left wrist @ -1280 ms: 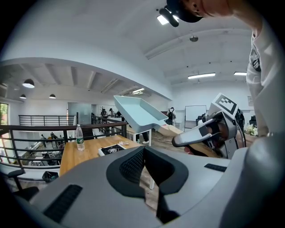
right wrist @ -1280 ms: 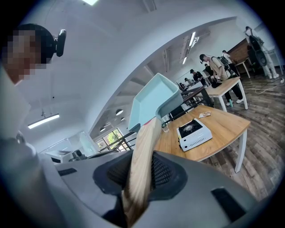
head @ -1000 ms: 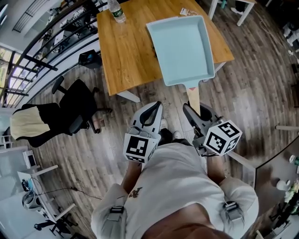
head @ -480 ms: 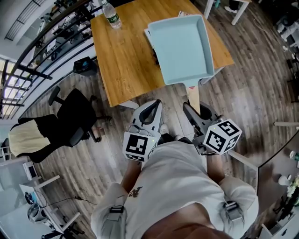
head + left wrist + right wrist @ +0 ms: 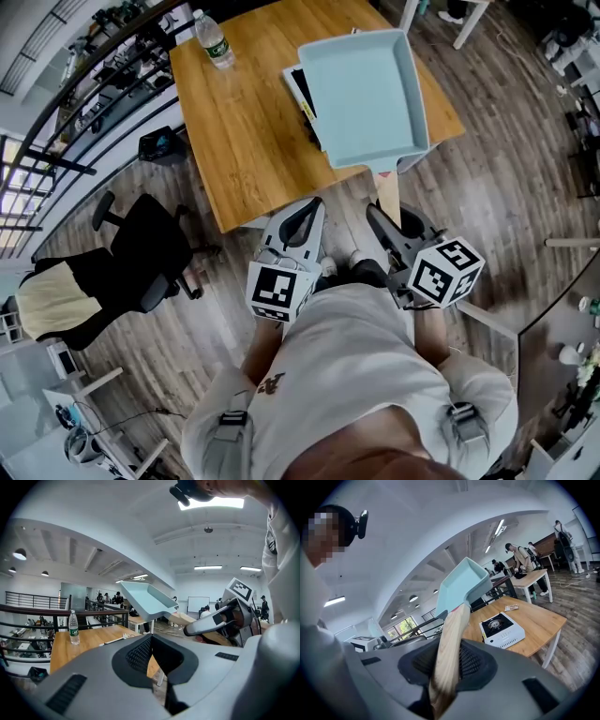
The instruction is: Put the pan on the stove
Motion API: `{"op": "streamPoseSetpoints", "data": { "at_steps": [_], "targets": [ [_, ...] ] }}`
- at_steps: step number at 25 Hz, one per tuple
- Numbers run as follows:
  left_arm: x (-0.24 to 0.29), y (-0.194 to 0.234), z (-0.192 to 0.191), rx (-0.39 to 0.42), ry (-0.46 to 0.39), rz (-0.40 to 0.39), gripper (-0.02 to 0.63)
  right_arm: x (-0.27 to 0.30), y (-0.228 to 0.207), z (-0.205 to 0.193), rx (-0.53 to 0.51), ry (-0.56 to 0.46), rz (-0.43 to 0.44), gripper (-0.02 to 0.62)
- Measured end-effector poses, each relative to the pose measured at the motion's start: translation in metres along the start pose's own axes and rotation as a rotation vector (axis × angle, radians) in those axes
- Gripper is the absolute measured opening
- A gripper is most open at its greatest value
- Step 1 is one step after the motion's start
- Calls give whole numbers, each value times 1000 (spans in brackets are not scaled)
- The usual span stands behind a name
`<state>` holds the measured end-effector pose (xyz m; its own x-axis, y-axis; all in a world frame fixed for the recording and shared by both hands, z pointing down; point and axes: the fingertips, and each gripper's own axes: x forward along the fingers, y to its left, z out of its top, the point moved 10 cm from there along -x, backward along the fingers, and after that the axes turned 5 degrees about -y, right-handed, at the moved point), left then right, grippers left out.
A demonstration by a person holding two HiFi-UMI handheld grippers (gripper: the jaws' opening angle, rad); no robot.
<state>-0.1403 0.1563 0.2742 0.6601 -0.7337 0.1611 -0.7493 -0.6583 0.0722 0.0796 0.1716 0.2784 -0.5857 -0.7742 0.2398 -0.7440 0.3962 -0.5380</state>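
Pan in transit: your right tool [image 5: 449, 660] pinches the pale wooden handle [image 5: 388, 192] of the light-blue rectangular pan [image 5: 364, 94]. The handle's near end is buried between the ribbed pads, and the pan rides out ahead of the tips. The hold sits far back on the handle, so all the pan's weight hangs forward of the tool. That is probably why the pan tilts nose-up in the right gripper view and does not lie flat.

The pan is in the air, not yet set down. From your head it hangs over the near right corner of the wooden table [image 5: 244, 122]. The stove [image 5: 502, 631], a white single-burner box with a black top, stands on that table ahead of and below the right tool, to the right of the handle's line. From above the pan hides nearly all of it, and only a dark edge shows at the pan's left side.

Your left tool [image 5: 309, 211] is alongside the right one at your waist, its jaws pressed together on nothing. It looks like a spare hand kept clear of the carry. A water bottle [image 5: 212, 42] stands at the table's far corner, well ahead of the left tool and out of the pan's way.

What appears to remain is to level the pan and lower it squarely onto the burner.
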Motion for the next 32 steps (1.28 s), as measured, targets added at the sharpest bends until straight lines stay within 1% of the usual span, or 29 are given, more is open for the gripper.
{"op": "streamPoseSetpoints", "data": {
  "at_steps": [5,15,23,28,32],
  "targets": [
    [20,7,5,4,1,1,18,10,-14,13,10,5,0,106],
    [71,7,13,7,0,62,18,32,-61,46,-3,35,59,106],
    [110,-3,21,-2,4,115,18,37,-100,74,-17,69,97,106],
    [125,-7,23,-2,10,154,18,39,-116,85,-19,86,124,106],
    [134,-8,22,8,17,165,18,44,-124,89,-20,87,140,106]
  ]
}}
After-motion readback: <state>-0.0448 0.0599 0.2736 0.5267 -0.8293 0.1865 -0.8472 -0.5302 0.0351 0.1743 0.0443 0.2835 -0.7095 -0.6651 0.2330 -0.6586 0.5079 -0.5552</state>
